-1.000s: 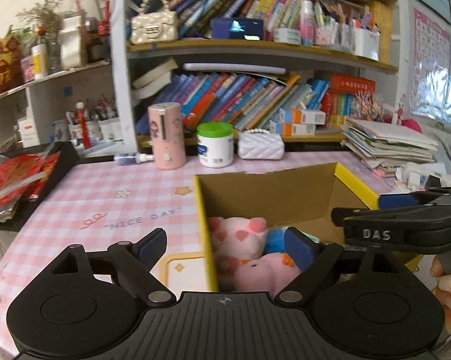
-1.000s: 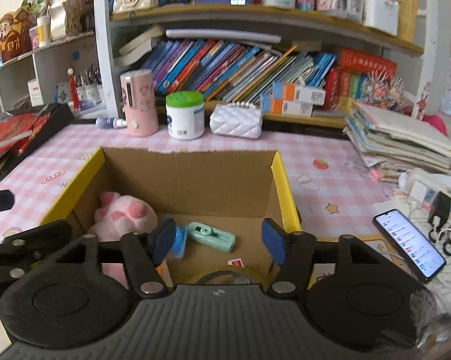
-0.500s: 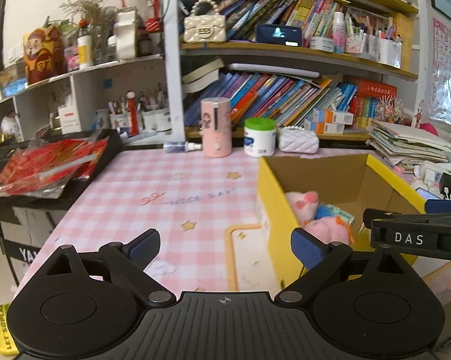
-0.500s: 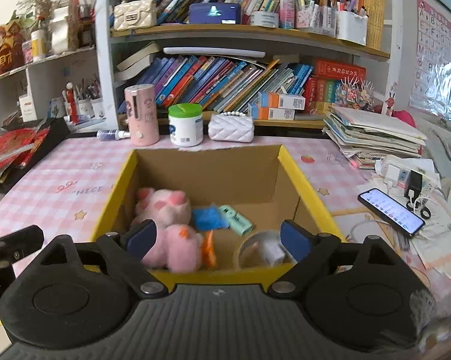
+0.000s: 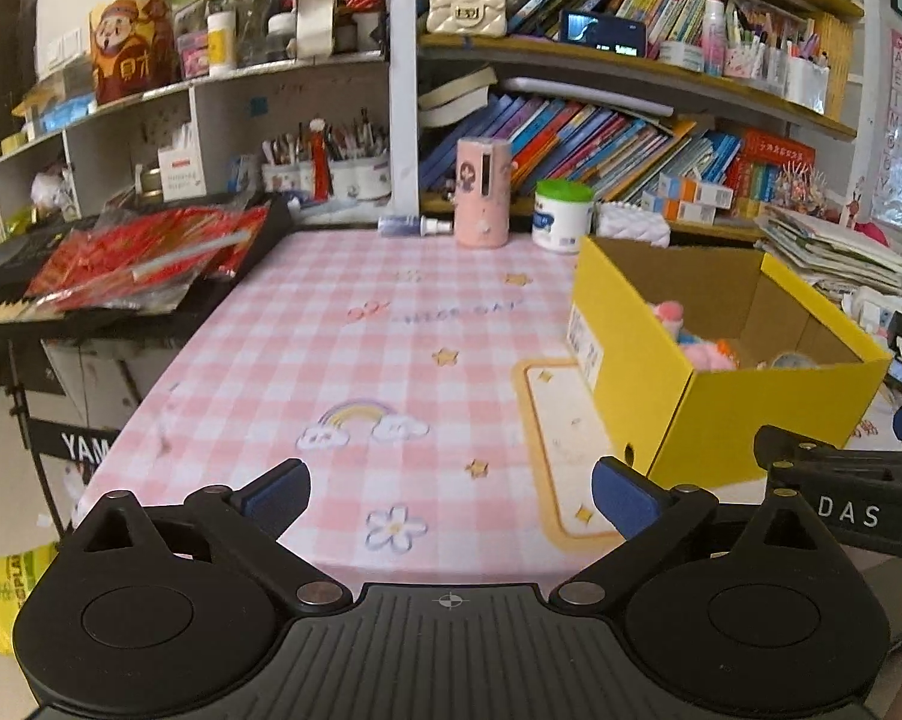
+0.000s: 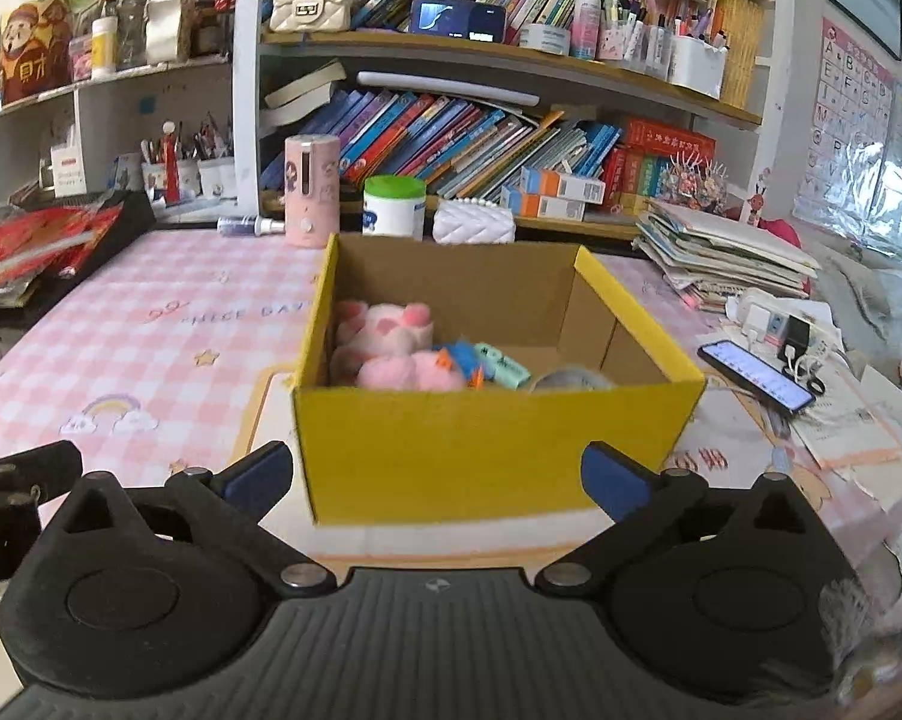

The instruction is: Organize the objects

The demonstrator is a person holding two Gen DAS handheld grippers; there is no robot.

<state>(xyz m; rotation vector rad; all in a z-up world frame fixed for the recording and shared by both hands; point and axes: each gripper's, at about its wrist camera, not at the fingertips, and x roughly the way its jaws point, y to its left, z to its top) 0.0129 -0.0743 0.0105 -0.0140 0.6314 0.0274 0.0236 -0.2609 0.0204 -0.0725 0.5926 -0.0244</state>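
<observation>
A yellow cardboard box (image 6: 493, 450) stands on the pink checked table; it also shows in the left wrist view (image 5: 751, 414). Inside lie a pink plush toy (image 6: 391, 348), a blue item (image 6: 460, 357), a mint-green item (image 6: 502, 363) and a tape roll (image 6: 571, 381). My right gripper (image 6: 436, 480) is open and empty, just in front of the box's near wall. My left gripper (image 5: 451, 489) is open and empty over the table's front edge, left of the box. The right gripper's side shows in the left wrist view (image 5: 841, 480).
At the back of the table stand a pink cylinder (image 5: 483, 192), a green-lidded white jar (image 5: 562, 215), a small spray bottle (image 5: 415, 224) and a white quilted purse (image 6: 474, 222). A phone (image 6: 757, 375) and stacked papers (image 6: 721, 258) lie right. A black tray of red packets (image 5: 145, 258) sits left.
Both grippers have pulled back and away from the box, toward the table's front edge. The box now lies wholly ahead of them. Both stay open and empty.
</observation>
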